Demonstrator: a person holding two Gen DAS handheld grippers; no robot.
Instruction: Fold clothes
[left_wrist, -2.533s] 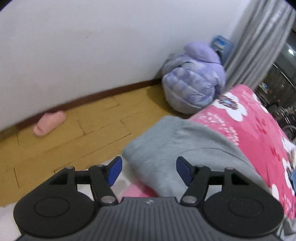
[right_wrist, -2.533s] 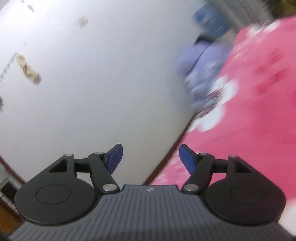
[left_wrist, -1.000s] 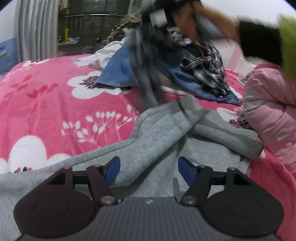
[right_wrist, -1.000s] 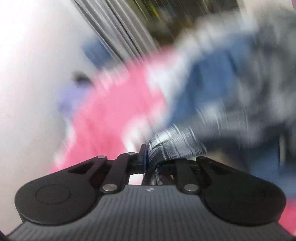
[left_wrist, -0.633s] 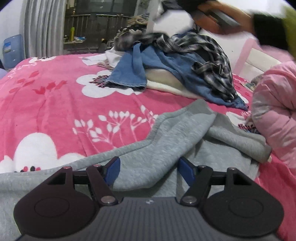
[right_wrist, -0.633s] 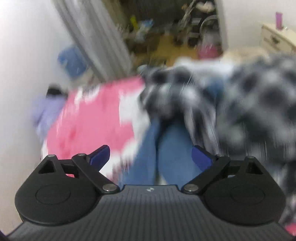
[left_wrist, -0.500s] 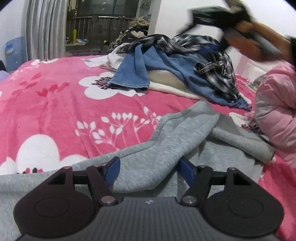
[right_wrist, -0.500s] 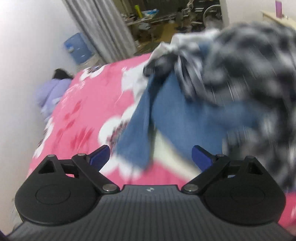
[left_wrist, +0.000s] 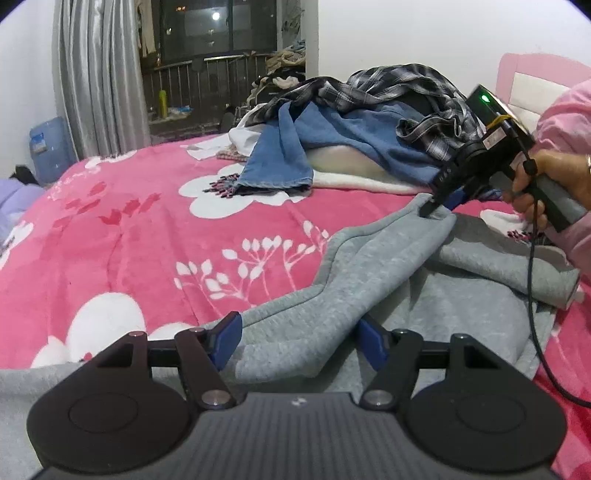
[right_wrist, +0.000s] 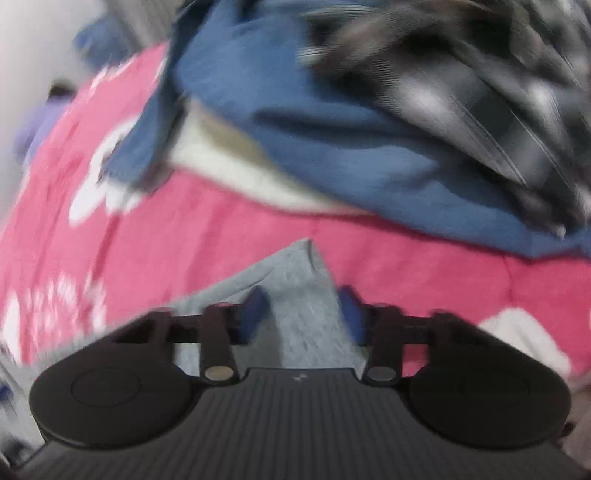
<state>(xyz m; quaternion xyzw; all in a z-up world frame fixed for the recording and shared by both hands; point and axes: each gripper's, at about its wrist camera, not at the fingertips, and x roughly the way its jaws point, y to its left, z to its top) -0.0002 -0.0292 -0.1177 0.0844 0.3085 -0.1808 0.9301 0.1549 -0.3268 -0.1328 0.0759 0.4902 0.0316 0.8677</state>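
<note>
A grey sweatshirt (left_wrist: 369, 266) lies crumpled on the pink flowered bedspread (left_wrist: 147, 229). My left gripper (left_wrist: 299, 341) hovers open low over its near part, with a grey fold between the fingers, not pinched. In the left wrist view a hand holds my right gripper (left_wrist: 439, 205) with its tips at the sweatshirt's far corner. The right wrist view is blurred. There the grey corner (right_wrist: 303, 295) lies between the pads of the right gripper (right_wrist: 302, 314), whose jaws are closing but still stand apart.
A heap of clothes sits behind the sweatshirt: blue jeans (left_wrist: 295, 147), a plaid shirt (left_wrist: 406, 88) and something white. A pink padded sleeve (left_wrist: 569, 122) and headboard (left_wrist: 528, 74) are at right. Grey curtain (left_wrist: 99, 81) and a water jug (left_wrist: 48, 147) stand at far left.
My right gripper let go of the plaid shirt, opened wide, dropped down to the grey sweatshirt's far corner and narrowed around it. The left gripper stayed open over the sweatshirt.
</note>
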